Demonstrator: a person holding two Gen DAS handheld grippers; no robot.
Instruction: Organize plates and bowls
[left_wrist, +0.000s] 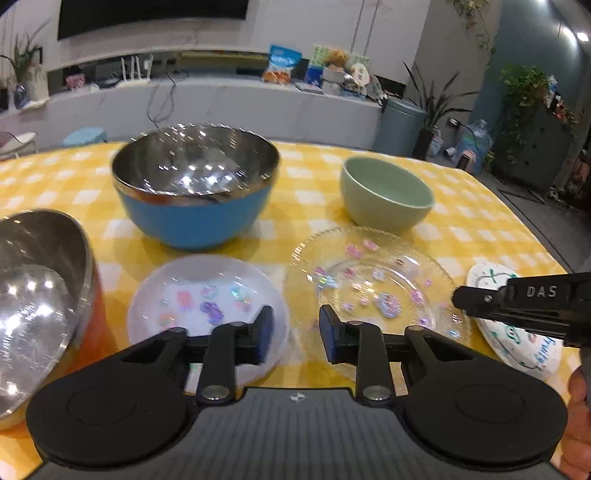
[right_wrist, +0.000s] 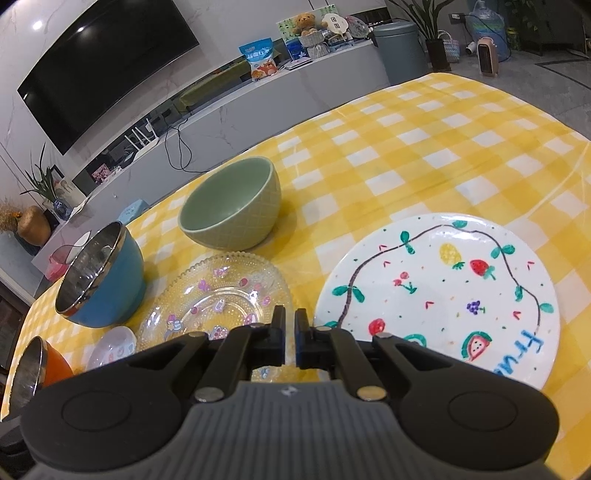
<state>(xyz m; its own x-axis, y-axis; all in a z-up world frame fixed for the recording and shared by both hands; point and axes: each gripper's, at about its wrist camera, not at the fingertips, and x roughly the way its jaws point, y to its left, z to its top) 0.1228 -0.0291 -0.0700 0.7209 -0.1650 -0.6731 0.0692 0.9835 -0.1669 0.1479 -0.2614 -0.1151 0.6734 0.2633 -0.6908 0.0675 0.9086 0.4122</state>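
Observation:
A blue steel-lined bowl (left_wrist: 194, 192) (right_wrist: 101, 277) and a green ceramic bowl (left_wrist: 386, 192) (right_wrist: 231, 205) stand at the back of the yellow checked table. In front lie a small frosted plate (left_wrist: 207, 295) (right_wrist: 112, 347), a clear glass plate with stickers (left_wrist: 373, 291) (right_wrist: 218, 295) and a white fruit-painted plate (right_wrist: 439, 295) (left_wrist: 517, 343). An orange steel-lined bowl (left_wrist: 37, 306) (right_wrist: 35, 365) is at the near left. My left gripper (left_wrist: 295, 332) is open and empty, above the gap between the two small plates. My right gripper (right_wrist: 290, 336) (left_wrist: 517, 310) is almost shut, empty, over the glass plate's near right edge.
The table's right edge (left_wrist: 517, 221) drops to the floor. Behind the table run a low grey TV bench with clutter (left_wrist: 295, 81), a grey bin (left_wrist: 402, 125) and potted plants (left_wrist: 524, 85). The yellow cloth stretches bare beyond the fruit plate (right_wrist: 443, 140).

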